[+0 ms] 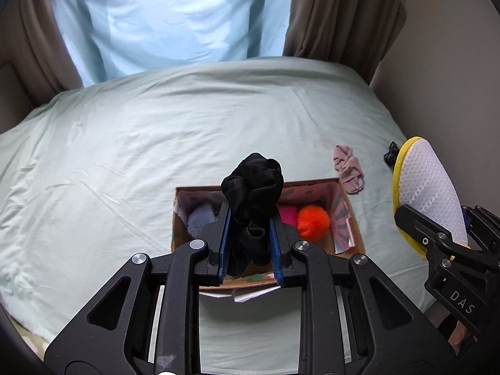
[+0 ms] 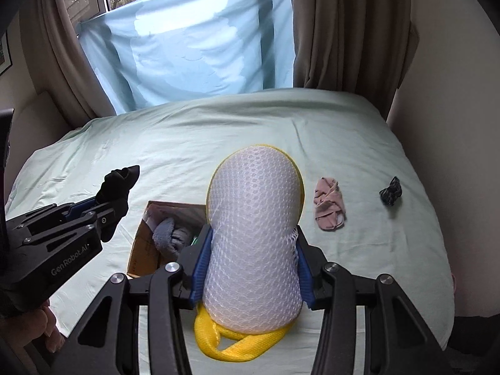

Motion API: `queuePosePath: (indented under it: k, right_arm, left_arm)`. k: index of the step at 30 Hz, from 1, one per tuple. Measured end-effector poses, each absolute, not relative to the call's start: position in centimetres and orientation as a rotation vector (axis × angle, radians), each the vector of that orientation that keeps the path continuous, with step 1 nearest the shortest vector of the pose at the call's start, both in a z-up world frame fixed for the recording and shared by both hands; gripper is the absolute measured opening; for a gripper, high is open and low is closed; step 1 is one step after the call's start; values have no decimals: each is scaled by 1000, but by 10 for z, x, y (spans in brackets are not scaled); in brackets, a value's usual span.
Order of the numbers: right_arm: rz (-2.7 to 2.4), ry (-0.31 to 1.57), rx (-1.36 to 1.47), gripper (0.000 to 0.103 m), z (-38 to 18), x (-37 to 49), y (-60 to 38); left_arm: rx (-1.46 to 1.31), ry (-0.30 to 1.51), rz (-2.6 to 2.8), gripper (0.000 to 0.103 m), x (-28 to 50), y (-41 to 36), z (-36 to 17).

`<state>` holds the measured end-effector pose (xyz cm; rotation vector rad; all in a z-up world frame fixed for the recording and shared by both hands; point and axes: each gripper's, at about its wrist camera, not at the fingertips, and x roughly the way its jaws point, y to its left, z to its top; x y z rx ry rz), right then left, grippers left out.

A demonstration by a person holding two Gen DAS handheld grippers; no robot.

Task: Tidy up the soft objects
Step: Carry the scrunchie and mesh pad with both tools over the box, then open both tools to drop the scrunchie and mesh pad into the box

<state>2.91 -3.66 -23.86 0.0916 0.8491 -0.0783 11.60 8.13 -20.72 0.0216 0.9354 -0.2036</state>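
Observation:
My left gripper (image 1: 250, 215) is shut on a bunched black cloth (image 1: 253, 193), held above an open cardboard box (image 1: 353, 218) on the bed. Inside the box lie a grey fuzzy item (image 1: 201, 218), a pink piece (image 1: 287, 214) and an orange pom-pom (image 1: 313, 222). My right gripper (image 2: 253, 243) is shut on a white mesh pad with yellow trim (image 2: 254, 218), which hides most of the box (image 2: 140, 243) in the right wrist view. The left gripper (image 2: 109, 200) with its black cloth (image 2: 117, 184) shows at the left there. A pink patterned sock (image 2: 328, 207) and a small dark item (image 2: 390, 191) lie on the sheet.
The bed is covered by a pale green sheet (image 1: 125, 140). Brown curtains (image 2: 343, 31) and a light blue cloth (image 2: 193, 47) hang at the window behind. A wall (image 2: 453, 93) stands close on the right. A person's fingers (image 2: 47, 328) show at lower left.

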Motion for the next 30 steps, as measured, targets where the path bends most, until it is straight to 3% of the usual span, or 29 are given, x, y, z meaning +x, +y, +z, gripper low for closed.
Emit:
queuePosePath:
  k: [26,30]
  right_arm:
    - [-39,1383,265,44,-391,180,-66]
    - [-34,1431,280,51,-402,193,-67]
  left_arm:
    - [54,1462,-209,19,235,75,-384]
    - [57,1499,-239,23,244,73,-396]
